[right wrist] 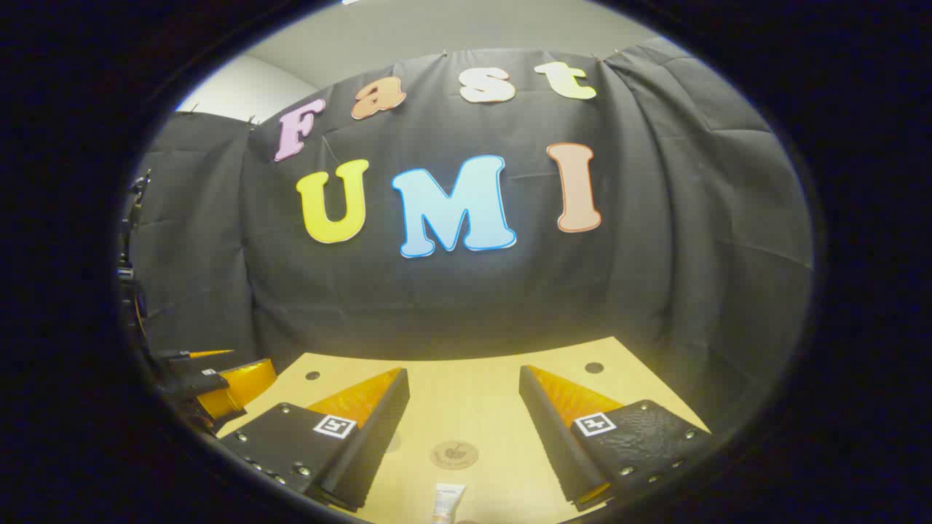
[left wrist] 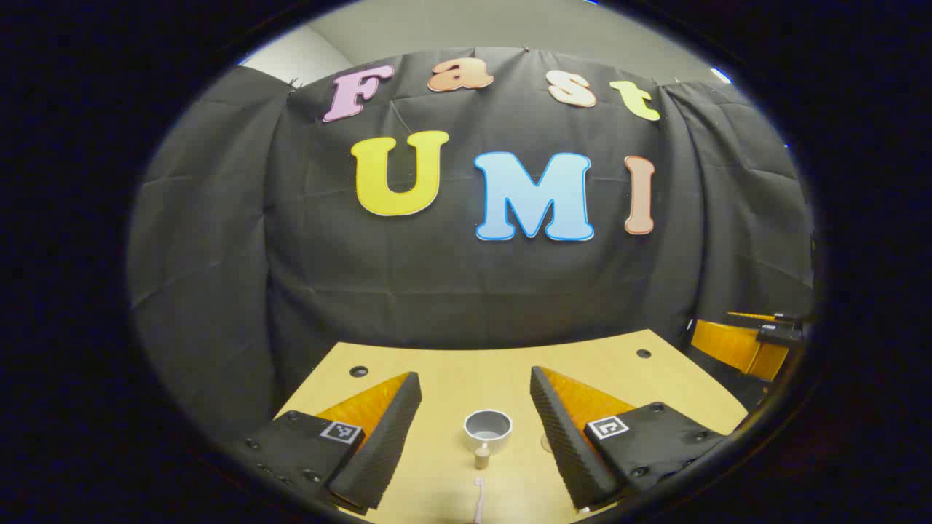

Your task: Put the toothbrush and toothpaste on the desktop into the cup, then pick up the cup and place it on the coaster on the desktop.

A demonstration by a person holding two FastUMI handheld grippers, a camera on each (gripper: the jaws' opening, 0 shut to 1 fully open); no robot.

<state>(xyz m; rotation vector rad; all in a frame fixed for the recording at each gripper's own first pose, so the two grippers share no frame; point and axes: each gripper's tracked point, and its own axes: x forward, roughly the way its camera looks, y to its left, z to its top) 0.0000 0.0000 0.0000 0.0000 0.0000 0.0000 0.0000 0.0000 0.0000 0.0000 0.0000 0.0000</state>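
Grippers are held level above the desk [left wrist: 451, 371], left gripper [left wrist: 475, 393] and right gripper [right wrist: 464, 389] both spread wide; one cup [left wrist: 488, 427], one toothbrush [left wrist: 478, 498], one toothpaste [right wrist: 447, 502], one coaster [right wrist: 453, 455] are counted.

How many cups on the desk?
1. A grey cup stands upright on the desk, between the left gripper fingers, beyond the toothbrush. Others may be hidden.
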